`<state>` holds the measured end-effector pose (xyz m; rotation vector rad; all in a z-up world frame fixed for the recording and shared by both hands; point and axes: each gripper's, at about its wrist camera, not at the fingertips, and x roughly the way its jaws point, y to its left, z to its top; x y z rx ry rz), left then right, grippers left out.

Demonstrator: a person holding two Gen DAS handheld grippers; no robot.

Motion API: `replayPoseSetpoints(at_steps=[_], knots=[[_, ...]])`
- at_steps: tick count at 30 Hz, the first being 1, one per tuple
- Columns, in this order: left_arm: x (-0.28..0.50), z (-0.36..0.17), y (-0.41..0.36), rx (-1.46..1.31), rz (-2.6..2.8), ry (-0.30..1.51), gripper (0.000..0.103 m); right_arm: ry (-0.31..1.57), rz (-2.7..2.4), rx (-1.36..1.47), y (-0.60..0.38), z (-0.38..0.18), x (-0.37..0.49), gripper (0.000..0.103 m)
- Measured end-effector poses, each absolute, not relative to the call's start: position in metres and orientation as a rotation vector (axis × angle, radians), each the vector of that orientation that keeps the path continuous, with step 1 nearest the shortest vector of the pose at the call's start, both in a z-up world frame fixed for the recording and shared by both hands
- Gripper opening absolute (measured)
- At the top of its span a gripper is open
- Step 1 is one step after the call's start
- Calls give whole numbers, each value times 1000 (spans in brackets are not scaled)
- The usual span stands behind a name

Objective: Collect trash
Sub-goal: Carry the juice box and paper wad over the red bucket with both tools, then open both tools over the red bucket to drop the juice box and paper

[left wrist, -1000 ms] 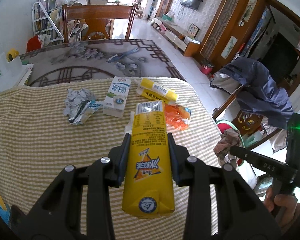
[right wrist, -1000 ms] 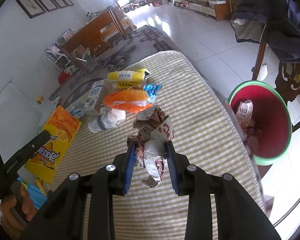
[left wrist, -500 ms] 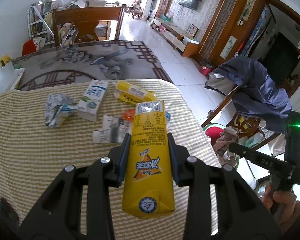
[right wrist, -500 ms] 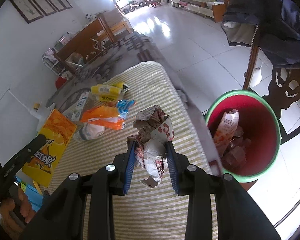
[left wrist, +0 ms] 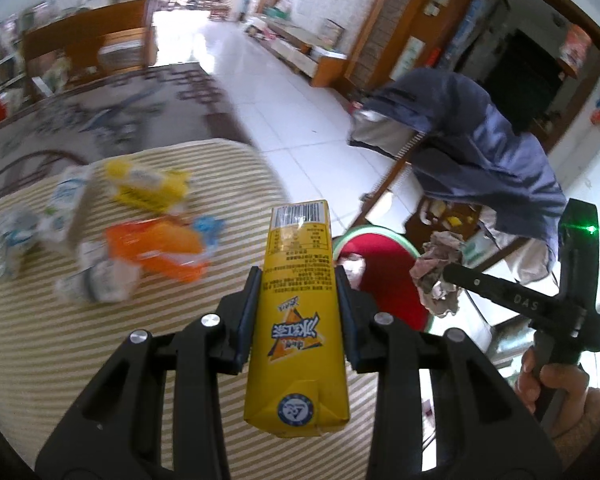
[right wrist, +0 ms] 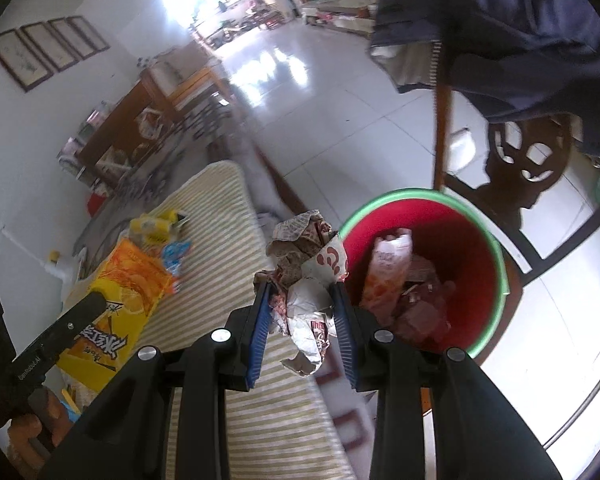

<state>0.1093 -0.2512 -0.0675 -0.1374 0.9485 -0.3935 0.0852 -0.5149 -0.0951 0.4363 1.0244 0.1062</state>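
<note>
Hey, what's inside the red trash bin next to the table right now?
The red trash bin holds an upright orange-and-white snack wrapper and reddish crumpled wrappers. Its bottom is covered by them, so anything beneath cannot be seen.

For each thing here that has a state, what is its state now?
Left gripper: shut on yellow carton.
Right gripper: shut on crumpled wrapper.
Bin: open, partly filled with trash.
Orange bag: lying flat on tablecloth.
Jacket: draped over chair.

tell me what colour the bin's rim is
Green, around a red bin; it shows best in the right wrist view.
</note>
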Motion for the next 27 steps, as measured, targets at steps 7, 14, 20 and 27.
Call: replayPoseSetpoints(at_steps=[7, 14, 20, 27], knots=[[133, -81, -321, -95, -513, 998, 34, 1005, 17, 497, -567, -97, 84, 31], [141, -87, -369, -46, -618, 1020, 40, 986, -12, 533, -592, -97, 87, 41], [142, -85, -361, -65, -604, 1015, 69, 998, -8, 563, -590, -103, 93, 66], [139, -83, -310, -143, -493, 1006, 69, 1025, 20, 549, -566, -104, 96, 66]])
